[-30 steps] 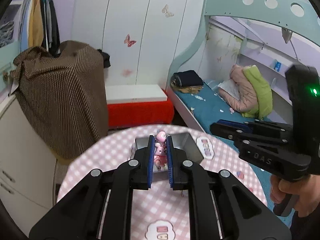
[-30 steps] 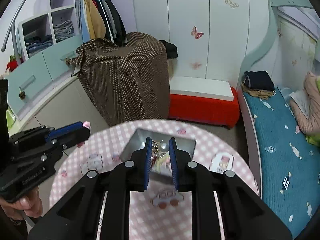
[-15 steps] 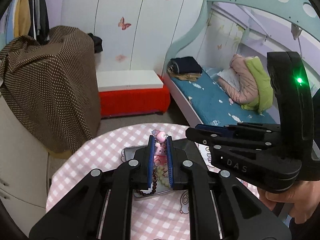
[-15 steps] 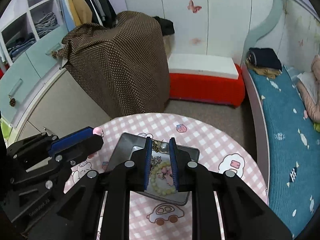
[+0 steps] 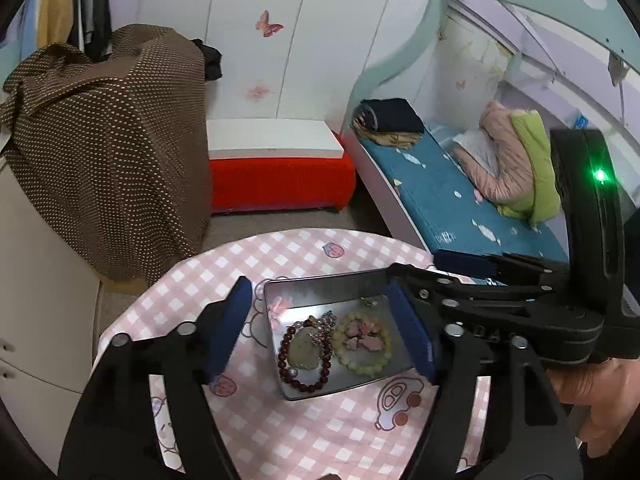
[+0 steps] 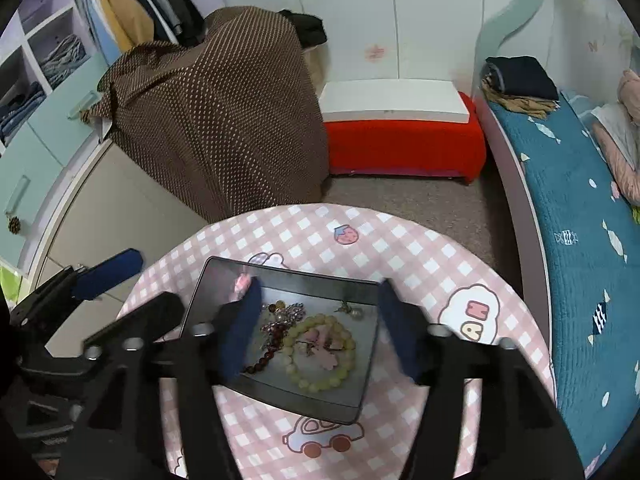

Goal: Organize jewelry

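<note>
1. While both grippers are hanging over the tin tray [image 5: 325, 286], the left gripper [image 5: 320, 328] and right gripper [image 6: 316, 332] are standing wide, their jaws having just been opening, gripping nothing.
2. Beneath them, the dark bead bracelet [image 5: 306, 354] and pale bead bracelet [image 6: 320, 354] are lying inside the tray, apparently dropped there for keeping together.
3. Farther off, the round table [image 6: 400, 248] is carrying the tray.

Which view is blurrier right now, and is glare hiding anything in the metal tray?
Right wrist view: the right hand-held gripper is motion-smeared. Left wrist view: sharper; the shiny rectangular metal tray shows reflections, yet the dark red bead bracelet and pale yellow bead bracelet stay readable.
</note>
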A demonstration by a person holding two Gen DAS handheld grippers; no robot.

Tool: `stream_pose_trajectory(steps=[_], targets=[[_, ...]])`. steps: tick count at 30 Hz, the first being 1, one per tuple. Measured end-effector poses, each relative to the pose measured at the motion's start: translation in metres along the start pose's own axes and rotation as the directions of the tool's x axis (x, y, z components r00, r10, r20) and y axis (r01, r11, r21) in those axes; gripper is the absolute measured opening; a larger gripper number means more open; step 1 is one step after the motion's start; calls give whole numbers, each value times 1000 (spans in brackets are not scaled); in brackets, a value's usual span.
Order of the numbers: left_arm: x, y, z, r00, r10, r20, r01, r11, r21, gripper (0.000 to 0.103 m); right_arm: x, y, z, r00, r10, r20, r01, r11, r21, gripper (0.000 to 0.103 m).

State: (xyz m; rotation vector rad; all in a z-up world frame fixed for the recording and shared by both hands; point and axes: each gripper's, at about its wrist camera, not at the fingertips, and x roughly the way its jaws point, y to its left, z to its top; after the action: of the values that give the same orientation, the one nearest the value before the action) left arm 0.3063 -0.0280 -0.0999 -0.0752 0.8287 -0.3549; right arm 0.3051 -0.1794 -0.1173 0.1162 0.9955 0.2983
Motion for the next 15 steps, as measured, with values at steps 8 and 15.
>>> stream_pose_trajectory(steps=[8, 15], targets=[[-35, -1, -2, 994, 81, 70, -82, 997, 0, 95, -23, -8, -3, 997, -46, 64, 43, 998, 40, 96], [-86, -11, -16, 969, 171, 177, -173, 985, -1, 96, -71, -1, -18, 979, -105, 173, 95, 993, 63, 96]])
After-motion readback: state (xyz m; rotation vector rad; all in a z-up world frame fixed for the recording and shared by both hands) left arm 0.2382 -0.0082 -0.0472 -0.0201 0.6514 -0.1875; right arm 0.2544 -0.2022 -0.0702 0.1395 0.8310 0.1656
